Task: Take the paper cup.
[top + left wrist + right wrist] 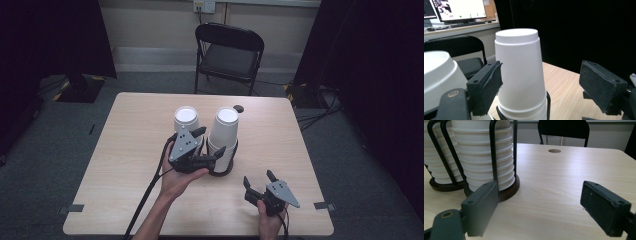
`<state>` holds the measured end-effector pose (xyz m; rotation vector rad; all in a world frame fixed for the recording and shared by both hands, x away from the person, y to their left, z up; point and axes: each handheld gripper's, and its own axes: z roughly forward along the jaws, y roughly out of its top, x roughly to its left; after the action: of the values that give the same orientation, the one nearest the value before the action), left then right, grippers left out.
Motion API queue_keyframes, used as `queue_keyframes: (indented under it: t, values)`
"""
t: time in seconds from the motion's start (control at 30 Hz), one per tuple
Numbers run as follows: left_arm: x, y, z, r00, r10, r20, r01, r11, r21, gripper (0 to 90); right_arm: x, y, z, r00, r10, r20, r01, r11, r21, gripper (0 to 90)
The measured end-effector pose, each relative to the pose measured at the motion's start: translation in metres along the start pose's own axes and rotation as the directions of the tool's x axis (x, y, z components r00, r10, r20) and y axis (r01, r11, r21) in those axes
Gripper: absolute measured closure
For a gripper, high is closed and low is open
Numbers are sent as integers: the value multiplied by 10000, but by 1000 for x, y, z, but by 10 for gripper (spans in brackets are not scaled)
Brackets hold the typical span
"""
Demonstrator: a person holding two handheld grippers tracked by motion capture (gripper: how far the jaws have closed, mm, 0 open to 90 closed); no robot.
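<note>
Your left gripper (207,142) is up against the right-hand stack of white cups (223,136), its jaws spread wide with the stack between them. In the left gripper view, the left jaw sits just beside the stack's wall and the right jaw stands well apart from it, so nothing is gripped. That stack sits upside down in a black wire holder (221,170) near the middle of the bench (130,130). A second stack of cups (186,120) stands just to its left, partly behind your gripper.

Your right gripper (259,182) hangs low near the front right part of the bench, jaws released and holding nothing. In the right gripper view, both holders rest on dark round bases (507,191) to the left of the jaws. A round hole (239,108) marks the bench's far side, and a black folding chair (227,55) stands beyond it.
</note>
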<state>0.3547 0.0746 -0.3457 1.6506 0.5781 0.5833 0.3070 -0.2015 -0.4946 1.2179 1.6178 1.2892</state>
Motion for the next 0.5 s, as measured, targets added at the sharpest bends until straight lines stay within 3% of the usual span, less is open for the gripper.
queue_keyframes:
  t: [0.23,0.5]
  values:
    - [5,12,7,9999,-99,-62,99,9999,-99,176,0,0,0,10000,2,-38,-2,10000,-8,141]
    - [8,25,20,9996,203,-209,-202,9998,37,175,-1,0,0,10000,31,-71,-31,10000,-19,143]
